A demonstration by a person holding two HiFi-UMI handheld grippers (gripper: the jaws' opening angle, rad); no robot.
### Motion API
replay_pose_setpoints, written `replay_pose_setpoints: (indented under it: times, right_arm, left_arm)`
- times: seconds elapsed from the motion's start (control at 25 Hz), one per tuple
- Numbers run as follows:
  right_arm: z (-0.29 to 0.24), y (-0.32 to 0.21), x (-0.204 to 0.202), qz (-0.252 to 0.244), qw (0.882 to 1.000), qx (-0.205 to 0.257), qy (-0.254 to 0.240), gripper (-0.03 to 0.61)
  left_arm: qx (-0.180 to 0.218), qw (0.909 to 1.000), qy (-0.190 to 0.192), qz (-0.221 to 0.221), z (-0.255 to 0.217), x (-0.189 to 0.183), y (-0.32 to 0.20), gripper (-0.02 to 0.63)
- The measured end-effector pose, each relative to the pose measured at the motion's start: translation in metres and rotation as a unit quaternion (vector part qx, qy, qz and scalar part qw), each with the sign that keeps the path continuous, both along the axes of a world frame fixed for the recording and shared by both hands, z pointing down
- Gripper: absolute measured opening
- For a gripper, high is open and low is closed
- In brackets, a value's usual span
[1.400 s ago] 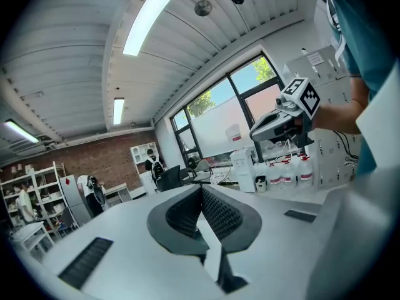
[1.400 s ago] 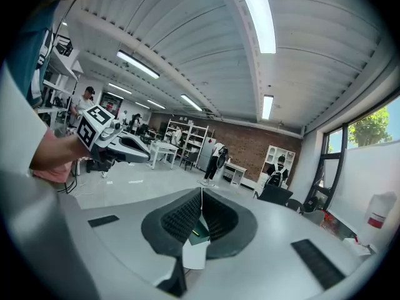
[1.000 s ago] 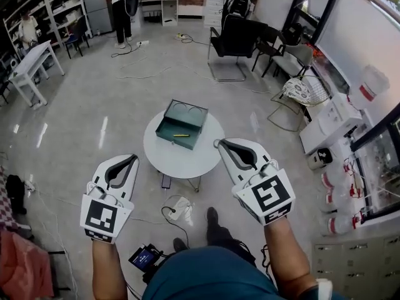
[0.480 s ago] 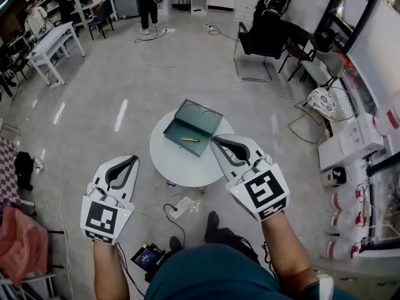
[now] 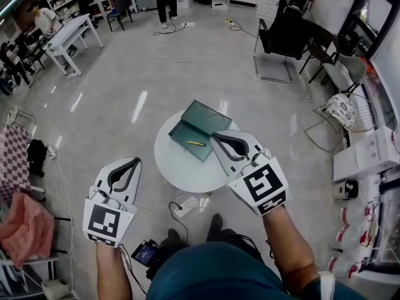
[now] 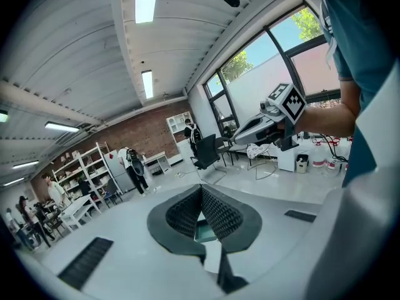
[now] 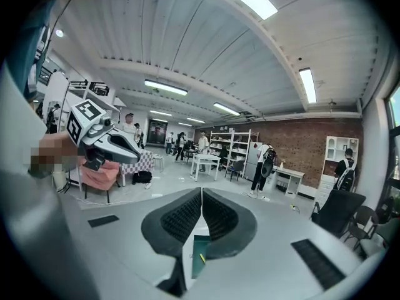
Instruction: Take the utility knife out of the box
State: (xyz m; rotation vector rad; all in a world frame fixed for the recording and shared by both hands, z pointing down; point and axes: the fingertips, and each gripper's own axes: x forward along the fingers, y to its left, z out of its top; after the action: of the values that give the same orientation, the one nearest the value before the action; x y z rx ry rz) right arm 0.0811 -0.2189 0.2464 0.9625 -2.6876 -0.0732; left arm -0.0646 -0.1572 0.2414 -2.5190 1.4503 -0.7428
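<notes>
Black ribbed pads (image 6: pixel 220 212) on the left tongs (image 6: pixel 201 189) meet at the tips: clenched, nothing between them. Same on the right tongs (image 7: pixel 202 192): tips pressed together, empty.

Hard to read:
- Left gripper view: only a teal sliver shows through the gap below the tips, too little to tell what it is.
- Right gripper view: the same gap shows a strip of the box (image 7: pixel 196 268) with the yellow knife (image 7: pixel 202 258) as a short streak. Rest of the box is hidden behind the tongs body.
- Head view: right tongs tips overlap the near right corner of the box, and their body covers the right part of the table (image 5: pixel 181 167). Height over the box can't be read there. In the right gripper view the box looks small and apart from the tips.
- Knife detail, blade or slider, is too small to make out.
- Both forearms are cut off at the bottom edge by the teal shirt (image 5: pixel 212 274).

Pose: right arm is stretched forward and inward, marker cube (image 5: pixel 264 187) facing up, tips aimed at the box. Left arm is held back and low, tongs over the floor (image 5: pixel 112 117) left of the table, aimed forward, well apart from the box.

Knife lies flat inside the open green box, near its front wall, lid tipped back. Box sits on the far half of the round white table.
</notes>
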Motion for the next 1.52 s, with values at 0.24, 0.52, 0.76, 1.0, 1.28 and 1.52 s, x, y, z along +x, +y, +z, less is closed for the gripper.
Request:
replay_pose_setpoints:
  times: [0.24,0.52,0.76,1.0,1.28,1.52]
  right_arm:
    - [0.001,-0.018,0.007,0.006,1.000,-0.008,-0.002,0.038]
    - [0.011,-0.046,-0.001,0.047,0.999,-0.020,0.013,0.038]
    - [0.031,-0.072,0.000,0.094,0.995,-0.034,0.030,0.038]
    - [0.058,-0.095,-0.004,0.118,0.990,-0.055,0.045,0.038]
    - [0.090,-0.125,-0.017,0.119,0.988,-0.080,0.059,0.038]
    - [0.124,-0.138,-0.033,0.104,0.987,-0.097,0.070,0.038]
  left_arm:
    - [-0.006,1.0000,-0.003,0.005,-0.002,0.006,-0.023,0.018]
    - [-0.021,0.9980,0.003,0.060,0.015,0.000,-0.071,0.018]
    - [-0.034,0.9940,0.016,0.103,0.037,-0.007,-0.116,0.018]
    - [-0.055,0.9902,0.018,0.127,0.068,-0.017,-0.150,0.018]
    - [-0.076,0.9875,0.032,0.134,0.093,-0.028,-0.181,0.018]
    - [-0.088,0.9872,0.037,0.128,0.120,-0.040,-0.191,0.018]
